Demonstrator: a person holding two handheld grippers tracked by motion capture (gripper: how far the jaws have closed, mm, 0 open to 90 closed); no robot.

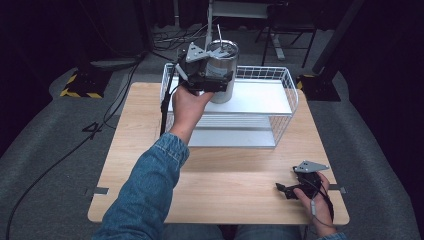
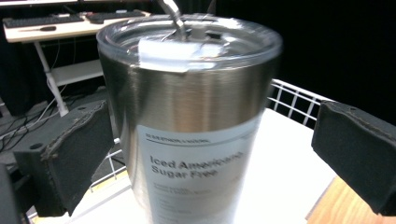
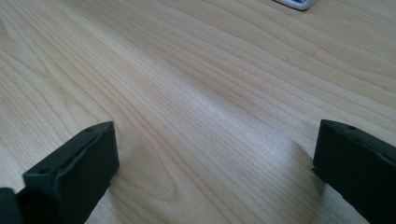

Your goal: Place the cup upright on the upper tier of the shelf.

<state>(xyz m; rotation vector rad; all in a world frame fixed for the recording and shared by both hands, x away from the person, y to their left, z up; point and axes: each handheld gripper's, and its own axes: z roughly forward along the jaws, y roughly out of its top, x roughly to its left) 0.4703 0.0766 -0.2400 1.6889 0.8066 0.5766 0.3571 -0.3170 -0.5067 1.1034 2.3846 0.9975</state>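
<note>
A steel tumbler (image 1: 222,62) with a clear lid, a metal straw and a white label reading "Iced Americano Sugar Free" (image 2: 187,140) appears to stand at the left of the white wire rack's top shelf (image 1: 265,97). My left gripper (image 1: 215,80) is open around the tumbler's body. In the left gripper view one jaw sits close to the cup's left side and the other stands apart on its right (image 2: 212,154). My right gripper (image 1: 286,189) rests low over the table's front right corner, open, with bare wood between its jaws (image 3: 215,158).
The two-tier wire rack (image 1: 285,125) stands at the far middle of the wooden table (image 1: 150,125), its lower shelf empty. A black cable (image 1: 164,107) hangs from the left gripper. Chair and stand legs rise behind the table on a dark floor.
</note>
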